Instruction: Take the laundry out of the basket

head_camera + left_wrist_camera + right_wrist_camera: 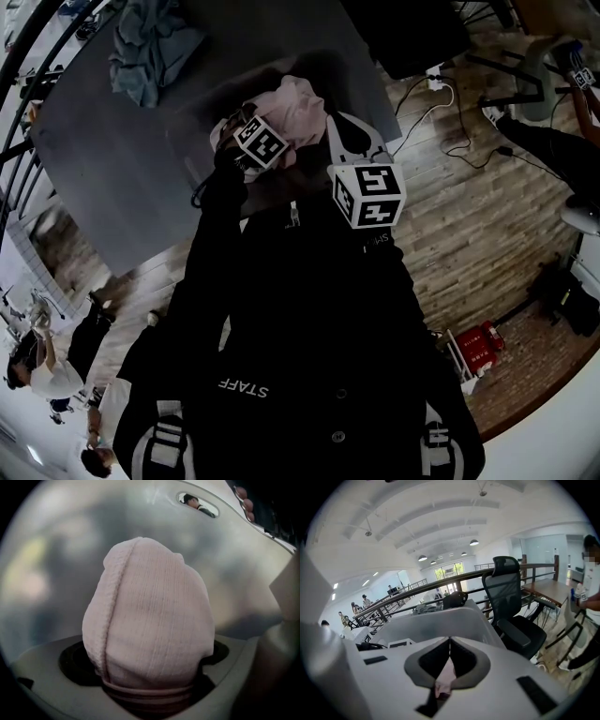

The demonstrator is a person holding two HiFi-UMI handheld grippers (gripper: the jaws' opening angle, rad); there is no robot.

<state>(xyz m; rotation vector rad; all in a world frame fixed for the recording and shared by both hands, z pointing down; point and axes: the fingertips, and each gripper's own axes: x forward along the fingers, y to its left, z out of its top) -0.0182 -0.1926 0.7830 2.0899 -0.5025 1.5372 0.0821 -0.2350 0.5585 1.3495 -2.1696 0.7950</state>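
Note:
A pink ribbed garment (292, 105) lies bunched in front of me at the table's near side. My left gripper (259, 141) reaches into it. In the left gripper view the pink garment (150, 620) bulges up between the wide-spread jaws of the left gripper (150, 693), and I see no pad pressing on it. Around it curves the pale basket wall (70, 550) with a handle slot (198, 503). My right gripper (366, 192) is beside the left one. The right gripper (450, 645) is shut, with a strip of the pink garment (442, 687) pinched low between its jaws.
A blue-grey pile of clothes (150, 47) lies on the far side of the grey table (103, 159). A black office chair (513, 602) stands to the right, with cables (441, 112) on the wooden floor. Fingers of a hand (244, 504) show at the basket's rim. Other people stand around.

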